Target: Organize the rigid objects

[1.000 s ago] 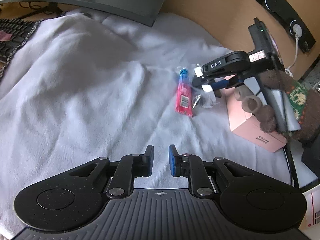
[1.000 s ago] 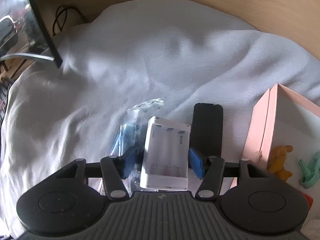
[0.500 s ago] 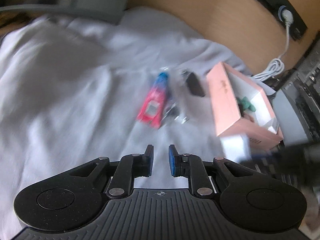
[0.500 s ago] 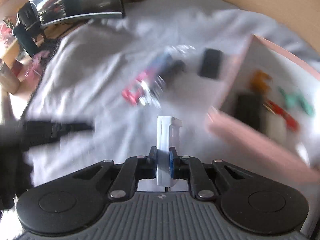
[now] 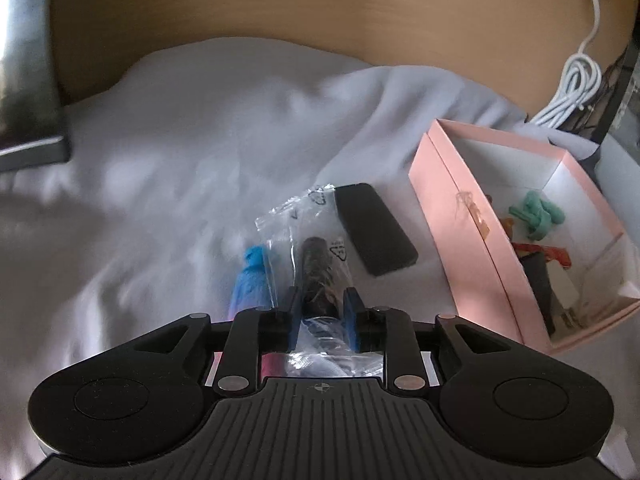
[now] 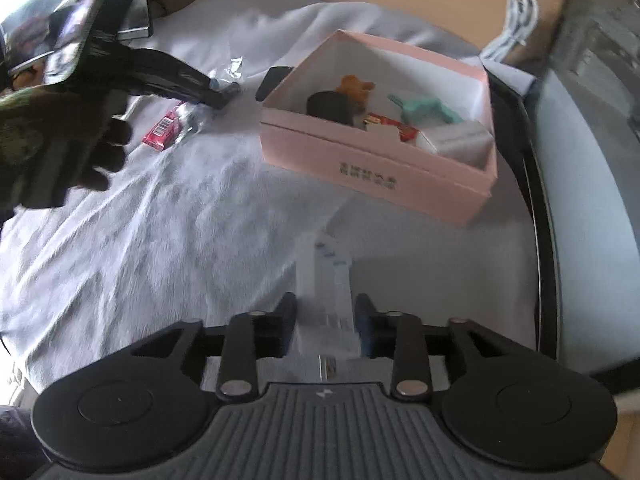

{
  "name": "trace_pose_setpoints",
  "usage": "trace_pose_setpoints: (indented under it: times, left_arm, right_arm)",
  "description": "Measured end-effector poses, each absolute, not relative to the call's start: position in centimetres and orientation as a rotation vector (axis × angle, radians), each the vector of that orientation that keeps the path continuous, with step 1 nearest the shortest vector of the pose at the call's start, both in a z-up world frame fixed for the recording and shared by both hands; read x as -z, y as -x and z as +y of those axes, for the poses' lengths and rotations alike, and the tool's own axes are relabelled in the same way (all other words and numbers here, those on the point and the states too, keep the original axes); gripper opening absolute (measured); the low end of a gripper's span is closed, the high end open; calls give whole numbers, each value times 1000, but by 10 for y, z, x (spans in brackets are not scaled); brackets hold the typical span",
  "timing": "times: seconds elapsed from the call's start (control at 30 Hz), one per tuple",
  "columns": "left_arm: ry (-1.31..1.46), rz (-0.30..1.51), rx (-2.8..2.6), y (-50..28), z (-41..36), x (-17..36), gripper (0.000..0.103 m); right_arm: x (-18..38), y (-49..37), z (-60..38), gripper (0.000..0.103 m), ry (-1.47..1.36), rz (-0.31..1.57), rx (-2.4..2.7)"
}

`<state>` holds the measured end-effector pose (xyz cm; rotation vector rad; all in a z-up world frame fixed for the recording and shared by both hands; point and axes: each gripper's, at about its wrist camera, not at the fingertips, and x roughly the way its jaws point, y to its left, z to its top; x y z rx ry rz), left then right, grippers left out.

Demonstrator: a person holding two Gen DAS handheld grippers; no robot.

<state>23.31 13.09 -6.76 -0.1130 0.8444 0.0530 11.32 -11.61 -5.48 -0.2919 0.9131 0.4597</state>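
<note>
My left gripper (image 5: 323, 312) straddles a clear plastic bag with a dark item inside (image 5: 316, 264). Its jaws are opening and the pads stand beside the bag without squeezing it. A blue-and-red tube (image 5: 250, 276) lies just left of the bag, and a flat black piece (image 5: 374, 228) lies to its right. My right gripper (image 6: 325, 312) hangs in front of the pink box (image 6: 372, 168). A blurred white battery case (image 6: 326, 280) sits between its opening jaws, and the pads appear to be off it. The box holds a green clip (image 6: 424, 108), an orange figure and other small items.
Everything lies on a rumpled white cloth (image 5: 180, 152). A coiled white cable (image 5: 572, 92) is behind the pink box (image 5: 460, 232). A dark monitor (image 5: 28, 80) stands at the far left. In the right wrist view, a gloved hand (image 6: 52, 148) holds the left gripper (image 6: 224, 96) over the bag.
The left gripper travelled in over the plastic bag and its jaws widened around it. The right gripper carried the white case from beside the bag to the front of the pink box, then loosened.
</note>
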Motion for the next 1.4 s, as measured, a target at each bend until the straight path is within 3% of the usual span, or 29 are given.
trace_pose_setpoints:
  times: [0.23,0.57,0.73,0.9,1.03,1.27,1.3,1.4]
  left_arm:
    - [117,837,-16,-223,130,71,24]
    - [262,889,58,-92,151,62,23]
    - [330,915,-3,-45,166,63,23]
    - [395,894,-48,-30,174,71,23]
    - [438,861,-90,-14,174,74,23]
    - [457,856,-127,-3,170,74,23]
    - [455,856,-128,-3,169,74,23]
    - [444,852,-132,-3,167,74,24]
  right_arm:
    - [67,-103,-124,40,301,922,-414]
    - [44,-112,-110,44,297,814,-487]
    - [7,-155,-65,44,235,808,-621]
    - [-14,-252,15,44,143,948,-705]
    - [1,-302,75,44,94,1095,-743]
    - [68,-292,141,45,149,1087,-662]
    - [65,-286,143,44,154,1036,-661]
    - [57,-265,145,27,263,997,-724]
